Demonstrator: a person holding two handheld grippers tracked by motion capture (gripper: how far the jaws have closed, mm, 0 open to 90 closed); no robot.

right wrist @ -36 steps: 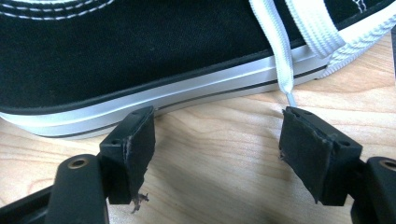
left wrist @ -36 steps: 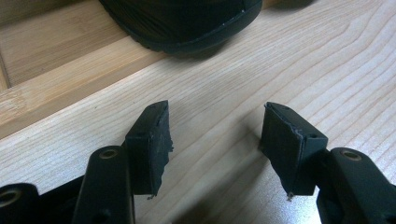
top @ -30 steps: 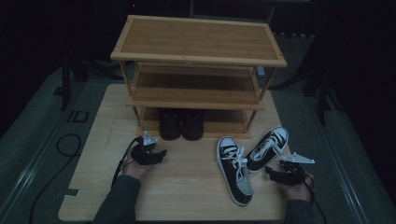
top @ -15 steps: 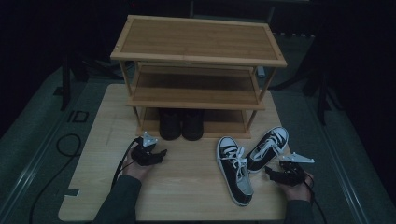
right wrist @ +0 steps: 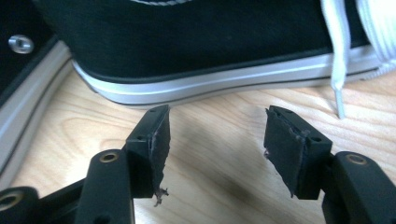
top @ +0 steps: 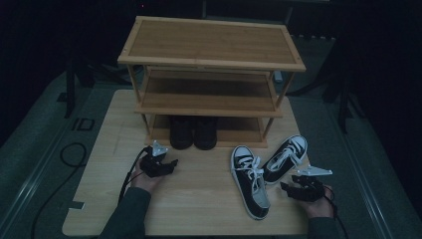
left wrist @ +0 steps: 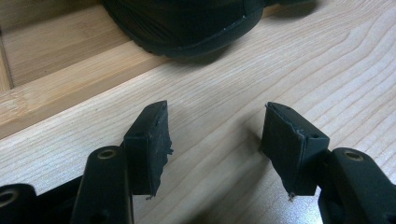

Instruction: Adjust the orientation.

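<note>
We see almost nothing change since a second ago: both grippers, left gripper (top: 171, 163) and right gripper (top: 286, 188), stay spread and empty on the desk, so the sneakers (top: 251, 179) by its right edge lie untouched.

One wooden rack (top: 211, 59), two black shoes (top: 193, 132), two sneakers (top: 251, 181), two grippers (top: 171, 163)

The table (left wrist: 289, 60) under the left gripper (left wrist: 215, 140) is pale, smooth, matt wood with clear grain. Ahead of the right gripper (right wrist: 217, 140), the sneaker (right wrist: 210, 42) shows matt black cloth, a smooth pale rubber-like sole band and white woven laces (right wrist: 337, 70). Both grippers' black pads (right wrist: 285, 140) look matt, with frayed edges.
</note>
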